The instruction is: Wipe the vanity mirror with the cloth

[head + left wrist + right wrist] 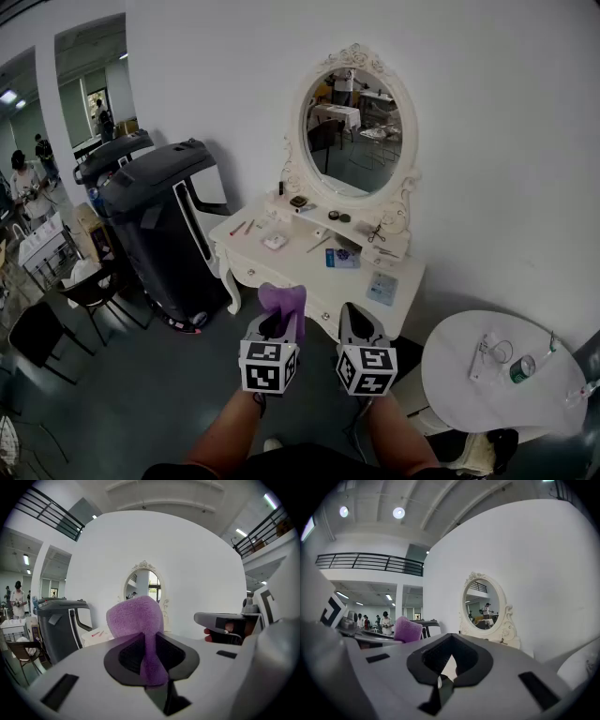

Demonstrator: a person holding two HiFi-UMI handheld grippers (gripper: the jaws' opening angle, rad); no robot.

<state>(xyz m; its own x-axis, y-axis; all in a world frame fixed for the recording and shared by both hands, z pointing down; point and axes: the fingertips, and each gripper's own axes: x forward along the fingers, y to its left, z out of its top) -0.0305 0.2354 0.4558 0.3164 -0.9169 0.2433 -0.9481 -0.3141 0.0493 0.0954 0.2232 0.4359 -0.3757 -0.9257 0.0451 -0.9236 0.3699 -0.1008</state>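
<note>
left gripper (277, 326): clamped on purple cloth (282, 299) (bunched upward)
right gripper (357, 326): jaws together, empty
vanity mirror (352, 131): ahead, well apart

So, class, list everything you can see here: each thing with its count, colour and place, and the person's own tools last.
vanity mirror: one, oval, white carved frame, against the wall
vanity table: one, white, under the mirror, strewn with small items
cloth: one, purple, in the left gripper
round table: one, white, lower right
can: one, green, on the round table
bulky machines: two, black, left of the vanity table
left gripper: one, shut on the cloth
right gripper: one, shut, empty
</note>
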